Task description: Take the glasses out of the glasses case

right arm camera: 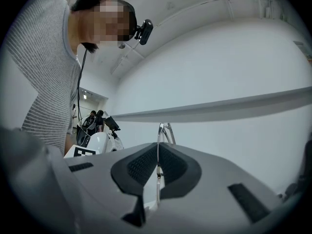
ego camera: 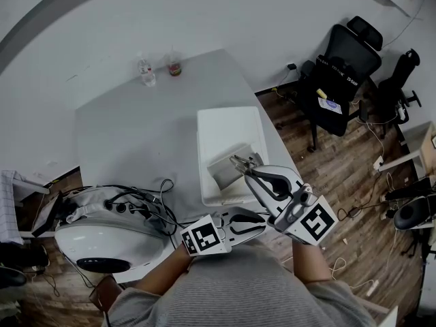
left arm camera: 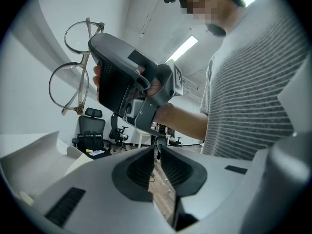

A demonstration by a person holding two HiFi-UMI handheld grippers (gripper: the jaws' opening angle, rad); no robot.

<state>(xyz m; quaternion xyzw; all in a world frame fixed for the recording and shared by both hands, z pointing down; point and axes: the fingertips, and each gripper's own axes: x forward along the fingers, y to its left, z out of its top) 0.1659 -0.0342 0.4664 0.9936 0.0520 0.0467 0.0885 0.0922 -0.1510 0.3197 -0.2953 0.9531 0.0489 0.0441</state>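
My right gripper (ego camera: pixel 246 170) is shut on a pair of round, thin-rimmed glasses (ego camera: pixel 238 161), which it holds in the air just above the open grey glasses case (ego camera: pixel 226 172). The left gripper view shows both lenses of the glasses (left arm camera: pixel 73 67) sticking out past the right gripper (left arm camera: pixel 92 50). From the right gripper view, a thin part of the frame (right arm camera: pixel 163 130) sits pinched between the right gripper's (right arm camera: pixel 158 152) pads. The left gripper (ego camera: pixel 261 219) hangs close to the person's body below the right one. It (left arm camera: pixel 155 155) is shut, with nothing in it.
The case lies in a white tray (ego camera: pixel 225 125) at the right edge of the grey table (ego camera: pixel 136 135). Two small bottles (ego camera: pixel 146 73) stand at the far end. A white domed device with cables (ego camera: pixel 102 234) sits at the near left. Office chairs (ego camera: pixel 340 80) stand on the wooden floor to the right.
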